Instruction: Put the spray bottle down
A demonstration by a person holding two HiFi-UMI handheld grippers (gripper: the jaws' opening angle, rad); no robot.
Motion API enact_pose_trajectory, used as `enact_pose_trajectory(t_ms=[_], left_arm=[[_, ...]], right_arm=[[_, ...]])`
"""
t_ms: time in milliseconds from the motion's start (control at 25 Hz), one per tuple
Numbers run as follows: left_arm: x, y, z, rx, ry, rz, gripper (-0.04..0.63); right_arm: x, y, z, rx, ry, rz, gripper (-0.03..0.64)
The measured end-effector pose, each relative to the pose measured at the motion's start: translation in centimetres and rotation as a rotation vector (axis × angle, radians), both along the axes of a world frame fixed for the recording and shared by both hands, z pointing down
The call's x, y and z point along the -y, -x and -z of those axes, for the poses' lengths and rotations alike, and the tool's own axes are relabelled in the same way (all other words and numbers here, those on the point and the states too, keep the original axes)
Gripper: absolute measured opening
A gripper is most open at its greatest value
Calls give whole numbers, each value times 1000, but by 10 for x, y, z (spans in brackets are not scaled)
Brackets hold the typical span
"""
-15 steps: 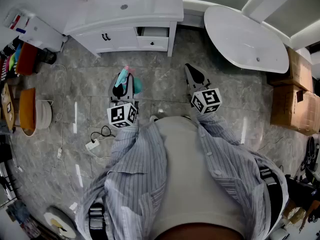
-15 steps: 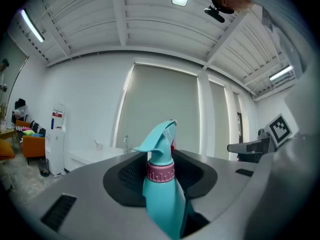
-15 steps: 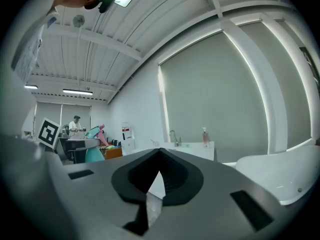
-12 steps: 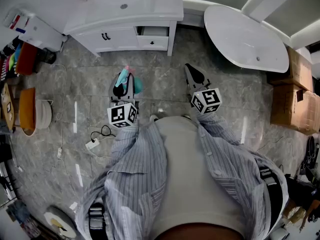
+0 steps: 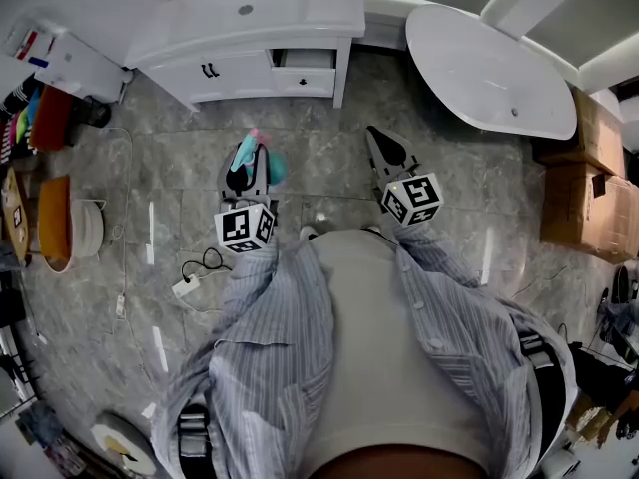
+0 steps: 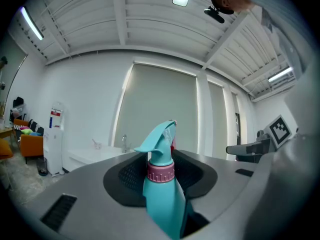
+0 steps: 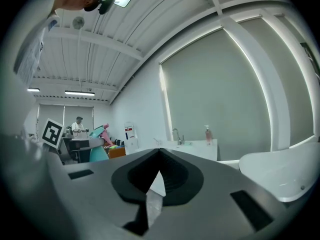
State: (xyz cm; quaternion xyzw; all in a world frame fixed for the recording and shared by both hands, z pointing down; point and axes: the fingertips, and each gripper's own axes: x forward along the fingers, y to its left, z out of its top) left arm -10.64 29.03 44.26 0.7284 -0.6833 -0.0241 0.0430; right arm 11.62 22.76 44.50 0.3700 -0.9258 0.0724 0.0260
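The teal spray bottle (image 6: 162, 199) is clamped below its pink collar (image 6: 160, 171) by the left gripper (image 5: 252, 168); light, slick plastic is presumed; the right gripper (image 7: 159, 151) is closed, empty

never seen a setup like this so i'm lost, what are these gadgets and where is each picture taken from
A person in a striped shirt holds a two-jaw gripper in each hand. The head view comes from a camera on the person's head, looking down at a grey tiled floor, a white vanity cabinet and a white bathtub. The other two views come from cameras riding on each gripper, looking along its jaws. The left gripper is clamped on a teal-and-pink spray bottle, above the floor. The right gripper is shut and empty. The marker cubes are parts of the grippers.
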Motion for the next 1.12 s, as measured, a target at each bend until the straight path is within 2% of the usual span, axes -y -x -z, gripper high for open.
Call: enact_pose_trajectory(t_ms=[600,1120], left_arm=[[3,12,-3,-12,-3,-46,146],[14,62,-5,-13,-6,-112,145]], right_arm=[[-4,14,1,-26,-8,-29,15],[-5,55,-1,-45,-12,-106,15]])
